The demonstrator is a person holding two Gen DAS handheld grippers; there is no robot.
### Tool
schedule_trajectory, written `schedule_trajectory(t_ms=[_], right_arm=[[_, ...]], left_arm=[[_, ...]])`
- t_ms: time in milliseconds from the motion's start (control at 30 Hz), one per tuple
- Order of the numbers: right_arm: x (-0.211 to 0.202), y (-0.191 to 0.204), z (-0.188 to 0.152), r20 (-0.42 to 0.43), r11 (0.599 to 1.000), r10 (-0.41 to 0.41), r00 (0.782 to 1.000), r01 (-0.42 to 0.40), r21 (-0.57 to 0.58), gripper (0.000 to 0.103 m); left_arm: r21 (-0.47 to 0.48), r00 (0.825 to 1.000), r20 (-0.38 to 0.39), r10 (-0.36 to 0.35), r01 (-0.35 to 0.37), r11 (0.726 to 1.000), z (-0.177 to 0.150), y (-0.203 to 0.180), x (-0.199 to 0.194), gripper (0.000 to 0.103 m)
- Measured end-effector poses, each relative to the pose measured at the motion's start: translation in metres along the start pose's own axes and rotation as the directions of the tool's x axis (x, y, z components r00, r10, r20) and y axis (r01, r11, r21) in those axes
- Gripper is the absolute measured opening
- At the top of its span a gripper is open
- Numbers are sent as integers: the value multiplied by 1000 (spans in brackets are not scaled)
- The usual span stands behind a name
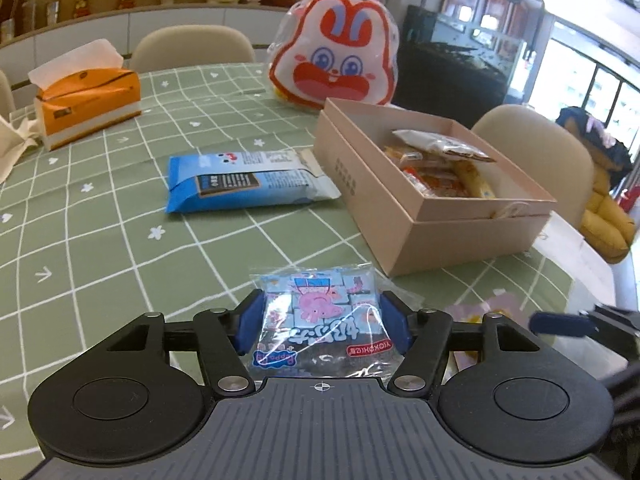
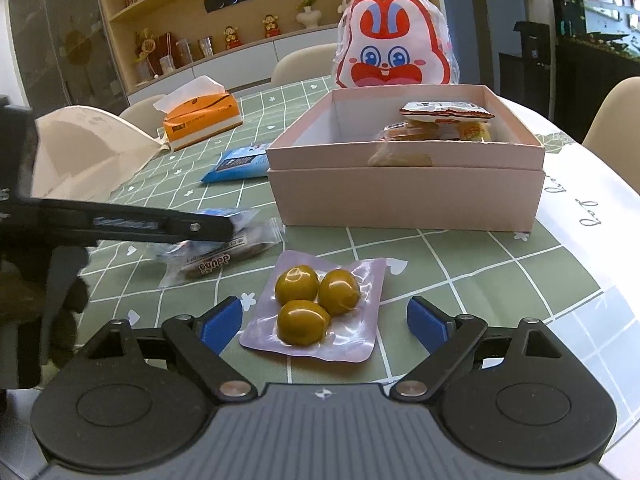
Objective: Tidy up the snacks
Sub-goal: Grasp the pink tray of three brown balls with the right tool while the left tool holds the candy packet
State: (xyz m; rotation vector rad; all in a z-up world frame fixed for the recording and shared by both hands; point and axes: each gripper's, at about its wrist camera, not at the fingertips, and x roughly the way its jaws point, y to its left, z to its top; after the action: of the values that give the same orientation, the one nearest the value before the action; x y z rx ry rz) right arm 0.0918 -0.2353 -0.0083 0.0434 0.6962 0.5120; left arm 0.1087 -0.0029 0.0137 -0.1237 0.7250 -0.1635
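Holding snacks [image 2: 440,124], pink box [image 1: 404,216]; left hand-held gripper [image 1: 322,326] clamps candy bag [image 1: 320,312], right [image 2: 324,320] open.

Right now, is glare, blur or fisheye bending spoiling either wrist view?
Left wrist view: the windows at upper right are blown out, the right tongs smear at the edge, and the Peppa Pig packet carries small highlights yet stays readable. Right wrist view: the left tongs blur across the frame, the olive pouch glints, and the table edge bows.

A home dining room: tableclothed table [image 1: 100,216], chairs [image 1: 192,46], ornament shelves [image 2: 224,12]
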Motion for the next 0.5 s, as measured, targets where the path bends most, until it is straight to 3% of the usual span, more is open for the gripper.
schedule_trajectory(t_ms=[200, 367, 500], right_arm=[[7, 12, 1, -36, 996, -36, 999, 33, -78, 96], [8, 14, 2, -62, 994, -30, 998, 24, -103, 100], [11, 23, 0, -95, 985, -66, 993, 50, -166, 103]], left_arm=[[28, 996, 44, -80, 78, 997, -22, 2, -40, 67], [60, 989, -3, -147, 147, 987, -53, -1, -54, 67], [78, 989, 9, -145, 144, 986, -65, -2, -58, 67]])
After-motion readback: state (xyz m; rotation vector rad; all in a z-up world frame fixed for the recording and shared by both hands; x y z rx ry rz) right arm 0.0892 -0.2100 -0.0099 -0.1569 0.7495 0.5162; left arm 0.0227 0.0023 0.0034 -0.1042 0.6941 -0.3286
